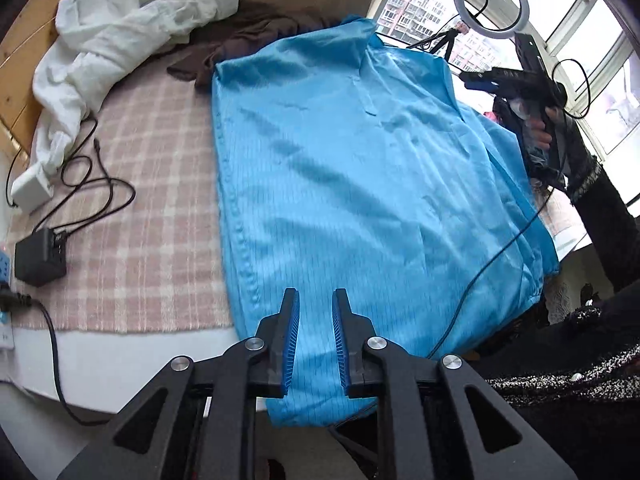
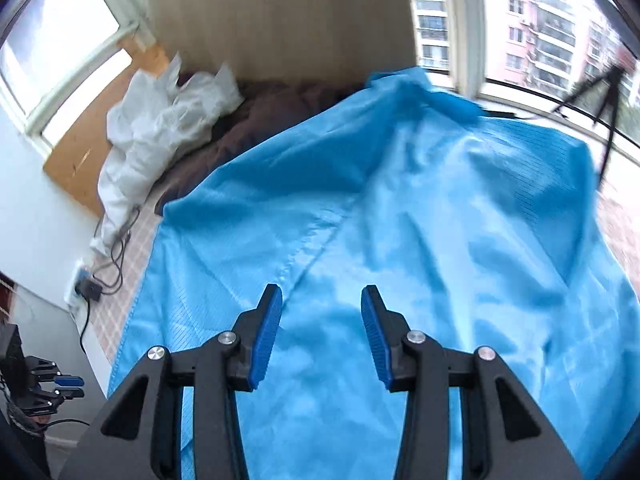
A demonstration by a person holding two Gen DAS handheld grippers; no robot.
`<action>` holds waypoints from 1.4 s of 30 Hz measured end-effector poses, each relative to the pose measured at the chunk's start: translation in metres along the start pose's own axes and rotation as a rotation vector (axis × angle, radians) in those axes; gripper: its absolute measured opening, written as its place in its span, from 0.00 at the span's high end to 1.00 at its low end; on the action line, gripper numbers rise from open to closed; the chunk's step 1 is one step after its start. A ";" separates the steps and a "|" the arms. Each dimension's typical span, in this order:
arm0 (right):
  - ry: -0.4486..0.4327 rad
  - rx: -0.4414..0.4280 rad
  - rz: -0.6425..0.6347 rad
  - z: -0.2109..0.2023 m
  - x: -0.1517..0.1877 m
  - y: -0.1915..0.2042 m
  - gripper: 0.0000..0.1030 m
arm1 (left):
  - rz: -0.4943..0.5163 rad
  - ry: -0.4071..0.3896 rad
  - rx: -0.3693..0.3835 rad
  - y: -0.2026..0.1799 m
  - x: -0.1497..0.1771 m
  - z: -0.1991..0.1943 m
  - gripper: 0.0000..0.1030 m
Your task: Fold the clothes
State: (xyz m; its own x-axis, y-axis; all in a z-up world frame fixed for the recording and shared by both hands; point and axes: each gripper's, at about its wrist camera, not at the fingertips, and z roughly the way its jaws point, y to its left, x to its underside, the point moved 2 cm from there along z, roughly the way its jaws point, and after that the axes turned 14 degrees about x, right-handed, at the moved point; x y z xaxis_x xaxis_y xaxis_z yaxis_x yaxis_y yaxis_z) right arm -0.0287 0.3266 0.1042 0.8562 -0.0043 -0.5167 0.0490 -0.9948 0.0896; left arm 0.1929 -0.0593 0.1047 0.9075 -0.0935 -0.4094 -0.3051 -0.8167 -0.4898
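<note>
From my left wrist view the blue garment (image 1: 352, 184) lies spread flat over the pink checked blanket (image 1: 152, 216), its collar end toward the far window and its near hem hanging over the bed's front edge; my left gripper (image 1: 316, 300) hovers above that near hem, fingers parted by a narrow gap with nothing between the blue pads (image 1: 292, 336), the fabric lying under and beyond them rather than pinched; a side seam of the garment runs away from just left of the left finger.

In the same view my right gripper (image 1: 500, 78) is up at the far right beside the garment's shoulder, held in a hand (image 1: 544, 128) with a dark sleeve; from here I cannot tell how its fingers stand; the right wrist view settles it: my right gripper (image 2: 322, 296) is wide open and empty, pads (image 2: 266, 340) well apart, with the blue garment (image 2: 400, 220) filling the frame below and ahead; I cannot tell whether the fingertips touch the cloth.

A crumpled white garment (image 1: 120, 40) and a brown cloth (image 1: 256, 36) lie at the far end of the bed, apart from both grippers; a black charger (image 1: 40, 256) with its cable rests on the blanket's left edge.
</note>
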 end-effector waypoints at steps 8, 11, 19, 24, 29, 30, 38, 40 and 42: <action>-0.017 0.057 0.014 -0.035 0.005 -0.026 0.60 | -0.105 -0.007 0.021 0.019 0.013 0.017 0.79; -0.025 -0.011 -0.107 -0.019 -0.019 0.043 0.55 | -0.164 -0.016 0.018 0.026 0.040 0.010 0.73; 0.171 -0.172 -0.320 0.087 -0.075 0.260 0.54 | -0.265 -0.051 -0.035 0.036 0.099 0.000 0.70; 0.318 -0.027 -0.102 0.150 -0.091 0.297 0.54 | -0.308 -0.101 -0.039 0.045 0.113 -0.005 0.70; 0.381 0.041 0.050 0.178 -0.099 0.296 0.54 | -0.298 -0.113 -0.037 0.046 0.116 -0.006 0.70; 0.393 0.046 0.078 0.182 -0.100 0.295 0.54 | -0.298 -0.116 -0.034 0.046 0.116 -0.006 0.70; 0.437 0.093 0.062 0.200 -0.099 0.301 0.54 | -0.304 -0.111 -0.023 0.053 0.120 -0.003 0.70; 0.434 0.073 0.056 0.198 -0.096 0.300 0.54 | -0.305 -0.105 -0.021 0.053 0.121 -0.002 0.70; 0.431 0.053 0.051 0.195 -0.093 0.299 0.59 | -0.309 -0.103 -0.012 0.054 0.123 0.000 0.70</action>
State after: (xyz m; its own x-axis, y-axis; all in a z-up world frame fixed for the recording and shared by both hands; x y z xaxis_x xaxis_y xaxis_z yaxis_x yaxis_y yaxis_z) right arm -0.1942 0.0093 0.0126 0.9938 -0.0219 -0.1087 -0.0159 -0.9983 0.0562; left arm 0.2879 -0.1152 0.0283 0.9226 0.2171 -0.3189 -0.0160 -0.8044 -0.5939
